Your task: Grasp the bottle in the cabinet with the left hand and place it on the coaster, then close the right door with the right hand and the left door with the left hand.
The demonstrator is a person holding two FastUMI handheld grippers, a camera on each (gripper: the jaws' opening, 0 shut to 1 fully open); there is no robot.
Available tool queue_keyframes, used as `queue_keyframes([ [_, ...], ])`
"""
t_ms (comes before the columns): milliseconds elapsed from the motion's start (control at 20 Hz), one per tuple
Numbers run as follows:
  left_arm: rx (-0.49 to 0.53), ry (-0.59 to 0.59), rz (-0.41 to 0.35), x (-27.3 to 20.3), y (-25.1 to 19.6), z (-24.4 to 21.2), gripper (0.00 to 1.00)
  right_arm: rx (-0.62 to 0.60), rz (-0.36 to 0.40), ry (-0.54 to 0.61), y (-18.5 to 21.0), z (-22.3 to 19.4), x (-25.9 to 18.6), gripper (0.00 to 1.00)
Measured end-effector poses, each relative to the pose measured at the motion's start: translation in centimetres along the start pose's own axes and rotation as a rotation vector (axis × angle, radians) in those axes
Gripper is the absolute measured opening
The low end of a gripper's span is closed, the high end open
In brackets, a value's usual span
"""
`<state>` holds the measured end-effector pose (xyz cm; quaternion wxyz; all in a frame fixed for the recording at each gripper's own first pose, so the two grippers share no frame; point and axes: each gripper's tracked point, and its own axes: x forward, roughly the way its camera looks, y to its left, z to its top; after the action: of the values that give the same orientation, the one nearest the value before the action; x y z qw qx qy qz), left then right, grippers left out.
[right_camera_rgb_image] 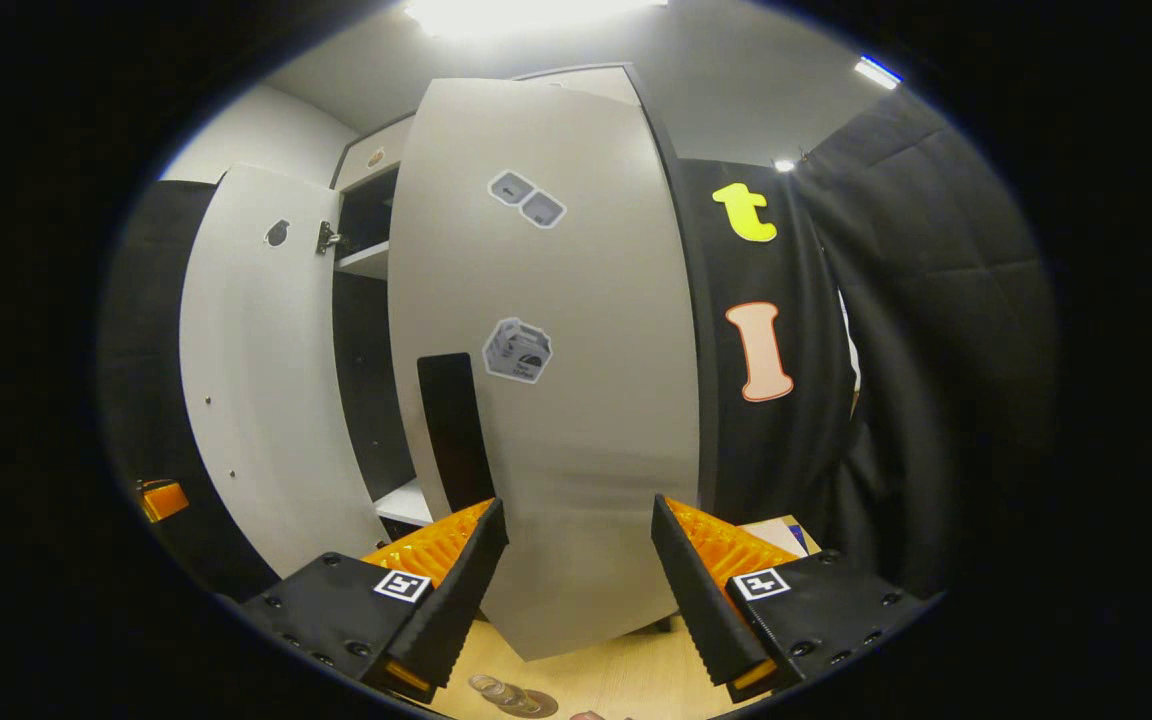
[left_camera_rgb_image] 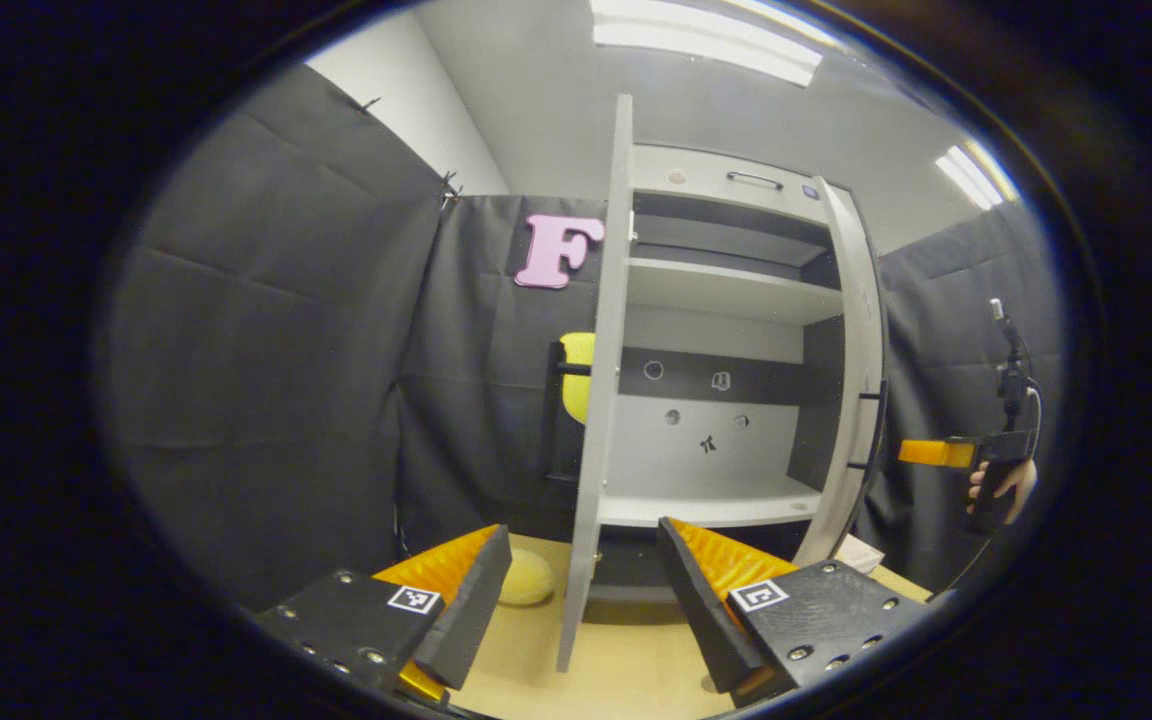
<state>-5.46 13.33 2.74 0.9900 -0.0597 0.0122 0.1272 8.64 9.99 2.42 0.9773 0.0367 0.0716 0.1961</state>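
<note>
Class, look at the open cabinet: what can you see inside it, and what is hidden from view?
The cabinet holds bare white shelves and a back panel with small marks; no bottle stands on them. The left door, seen edge-on, and the right door cover its outer edges.

Cloth-walled recording booth [left_camera_rgb_image: 266,380], white cabinet [left_camera_rgb_image: 726,290]

You see the clear bottle [right_camera_rgb_image: 498,689] lying on the dark coaster [right_camera_rgb_image: 528,703]; both white cabinet doors [right_camera_rgb_image: 546,350] stand open
</note>
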Motion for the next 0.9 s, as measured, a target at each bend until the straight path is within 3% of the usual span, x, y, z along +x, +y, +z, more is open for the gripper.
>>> queue_keyframes([
  [450,-0.022,-0.026,0.125,4.0,12.0,3.6,0.89,0.005,-0.12,0.027,-2.0,-2.6,-1.3,0.94],
  [650,-0.02,-0.04,0.08,7.2,13.4,5.6,0.89,0.022,-0.155,0.021,-2.2,-3.2,-2.2,0.94],
  [900,-0.001,-0.023,-0.019,12.5,12.0,6.5,0.89,0.058,-0.226,0.034,-3.6,-4.8,-3.6,0.94],
])
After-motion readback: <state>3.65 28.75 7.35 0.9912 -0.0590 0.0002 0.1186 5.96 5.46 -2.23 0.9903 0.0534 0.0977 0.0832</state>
